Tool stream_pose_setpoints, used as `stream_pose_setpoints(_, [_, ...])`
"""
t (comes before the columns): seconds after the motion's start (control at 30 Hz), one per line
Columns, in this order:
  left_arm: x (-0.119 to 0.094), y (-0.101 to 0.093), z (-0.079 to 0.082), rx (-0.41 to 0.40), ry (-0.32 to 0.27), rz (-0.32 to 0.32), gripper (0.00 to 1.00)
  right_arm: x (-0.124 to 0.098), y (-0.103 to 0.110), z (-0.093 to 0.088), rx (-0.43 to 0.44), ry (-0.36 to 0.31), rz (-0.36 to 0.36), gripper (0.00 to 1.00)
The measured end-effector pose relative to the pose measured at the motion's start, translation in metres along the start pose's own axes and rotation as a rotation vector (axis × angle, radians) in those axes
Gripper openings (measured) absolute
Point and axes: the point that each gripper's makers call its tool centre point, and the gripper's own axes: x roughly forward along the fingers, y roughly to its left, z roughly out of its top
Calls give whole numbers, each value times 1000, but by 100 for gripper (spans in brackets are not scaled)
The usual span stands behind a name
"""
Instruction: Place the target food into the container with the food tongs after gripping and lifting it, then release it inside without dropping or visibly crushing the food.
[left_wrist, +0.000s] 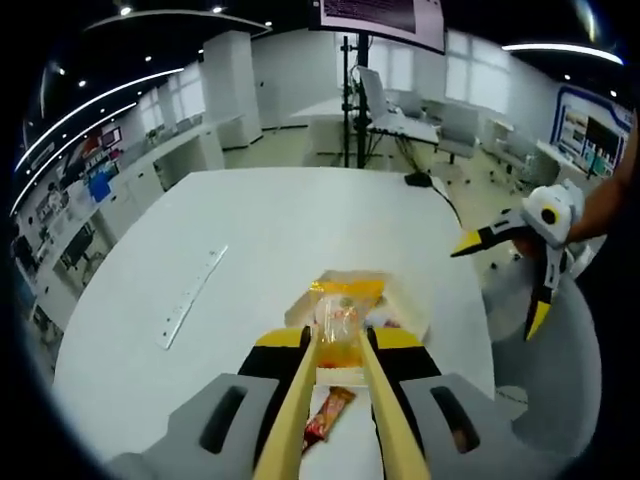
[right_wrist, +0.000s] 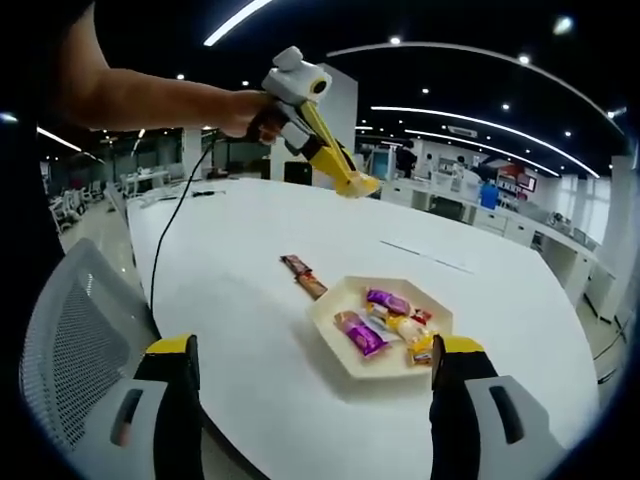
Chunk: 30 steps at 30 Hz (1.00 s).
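Note:
My left gripper (left_wrist: 340, 345) is shut on tan food tongs (left_wrist: 300, 410) that run forward between its jaws. The tong tips pinch a yellow-orange snack packet (left_wrist: 345, 318) held just above the pale tray (left_wrist: 415, 322). In the right gripper view the tray (right_wrist: 340, 350) holds purple and yellow packets (right_wrist: 360, 333), and the left gripper (right_wrist: 340, 165) hangs high over the table in a person's hand. A brown-red snack bar (right_wrist: 303, 276) lies on the table beside the tray. My right gripper (right_wrist: 310, 355) is wide open at the table's edge, with nothing between its jaws.
The white table (left_wrist: 270, 230) carries a long clear ruler strip (left_wrist: 195, 295). A black cable (right_wrist: 175, 225) trails across its far side. A grey mesh chair (right_wrist: 70, 330) stands next to the table. Desks and screens fill the room behind.

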Motion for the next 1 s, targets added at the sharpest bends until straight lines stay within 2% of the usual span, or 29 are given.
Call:
stream_pose_setpoints(0.3, [16, 0, 16, 14, 10, 8, 19, 0, 1, 0, -3, -1, 4, 95])
stream_pose_setpoints(0.7, [41, -15, 35, 35, 16, -23, 19, -1, 0, 1, -1, -3, -2, 94])
stream_pose_setpoints(0.9, [42, -17, 36, 33, 15, -30, 19, -1, -1, 0, -1, -2, -7, 94])
stream_pose_setpoints(1.0, [44, -22, 37, 26, 7, -58, 21, -1, -1, 0, -1, 0, -6, 94])
